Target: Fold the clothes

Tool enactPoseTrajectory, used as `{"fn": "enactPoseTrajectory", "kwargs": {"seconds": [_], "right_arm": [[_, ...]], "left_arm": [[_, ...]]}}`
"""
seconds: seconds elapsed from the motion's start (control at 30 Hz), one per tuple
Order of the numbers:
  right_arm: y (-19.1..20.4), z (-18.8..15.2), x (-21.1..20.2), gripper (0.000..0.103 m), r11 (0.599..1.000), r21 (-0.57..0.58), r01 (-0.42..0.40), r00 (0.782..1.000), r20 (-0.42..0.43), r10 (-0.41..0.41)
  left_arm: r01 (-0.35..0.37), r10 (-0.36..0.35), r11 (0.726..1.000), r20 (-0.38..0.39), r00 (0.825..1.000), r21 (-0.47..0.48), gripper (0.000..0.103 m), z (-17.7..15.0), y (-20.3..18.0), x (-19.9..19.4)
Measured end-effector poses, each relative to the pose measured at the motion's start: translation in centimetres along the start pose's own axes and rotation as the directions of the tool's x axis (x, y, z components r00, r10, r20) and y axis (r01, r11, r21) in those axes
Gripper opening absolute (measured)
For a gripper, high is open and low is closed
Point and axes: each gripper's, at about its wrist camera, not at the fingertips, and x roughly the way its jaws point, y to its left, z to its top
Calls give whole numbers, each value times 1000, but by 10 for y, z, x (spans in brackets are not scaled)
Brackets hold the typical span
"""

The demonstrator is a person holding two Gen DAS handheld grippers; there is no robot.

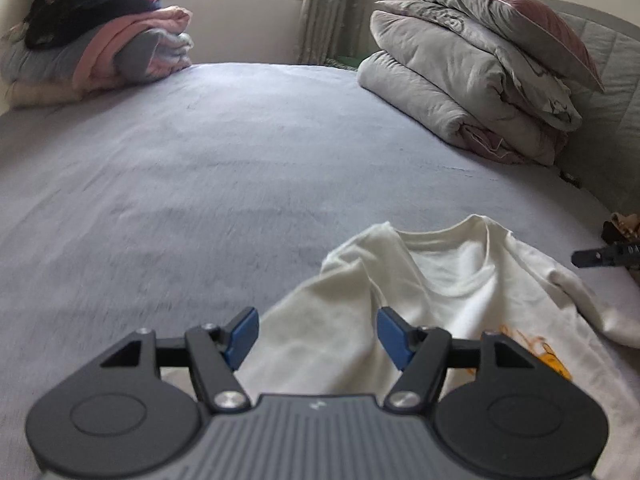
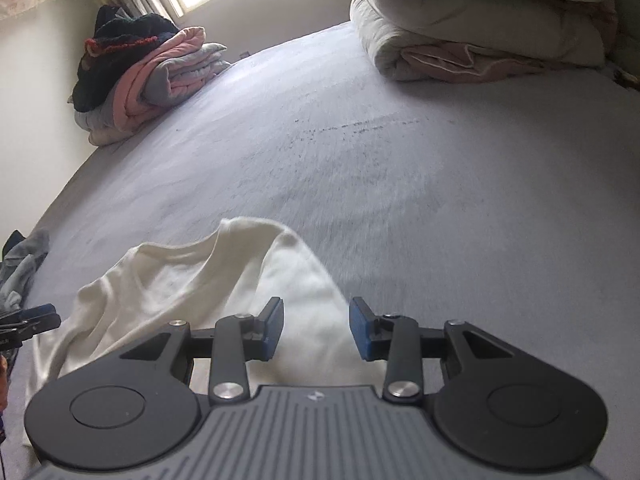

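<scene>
**Cream T-shirt lies under two open grippers on the bed**

The left gripper (image 1: 318,334) hangs over the cream T-shirt (image 1: 440,280) with its blue pads (image 1: 244,334) standing wide apart, nothing pressed between them. One crumpled shoulder and sleeve of the shirt lies below and between the fingers; the neckline sits just ahead and to the right of them, and an orange print (image 1: 536,352) shows beside the right finger. The tip of the right gripper (image 1: 600,256) pokes in at the far right edge, over the shirt's other sleeve.

In the right wrist view the right gripper (image 2: 316,330) has its pads set at a narrower gap, also free of cloth; the shirt's raised fold (image 2: 248,248) lies just ahead of and beneath them. The left gripper's blue tip (image 2: 38,314) appears at the left edge, beside the shirt.

The shirt rests on a grey-blue bedsheet (image 1: 240,160). Well ahead to the left sits a pile of folded clothes (image 1: 100,40); well ahead to the right, a folded grey duvet (image 1: 460,88) with a pillow (image 1: 512,12) on top.
</scene>
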Motion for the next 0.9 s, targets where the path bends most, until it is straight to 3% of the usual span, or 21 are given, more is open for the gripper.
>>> {"fn": "enactPoseTrajectory", "kwargs": {"seconds": [0.27,0.37,0.57,0.63,0.67,0.7,0.77,0.9], "right_arm": [[9,15,41,39,999,-30,-23,1000,-10,22],[14,15,50,39,999,-40,-28,1000,-12,27],[19,12,64,39,996,-81,-24,1000,2,25],[20,11,67,39,996,-90,-28,1000,10,29],[21,11,68,35,995,-96,-27,999,16,29],[22,11,68,23,994,-106,-29,999,21,32],[24,10,66,9,992,-125,-35,999,29,39],[30,11,60,6,984,-176,13,997,71,0]], "left_arm": [[56,-56,998,5,998,20,65,7,6,25],[81,-81,997,2,997,4,59,7,7,30],[106,-107,993,-27,994,-48,24,4,11,37],[104,-105,993,-17,994,-58,6,3,13,34],[100,-100,993,-7,995,-68,6,3,15,32],[89,-89,993,6,996,-77,6,3,17,30],[56,-54,995,29,998,-85,5,4,21,27],[-26,32,991,43,999,-131,5,9,32,28]]}}
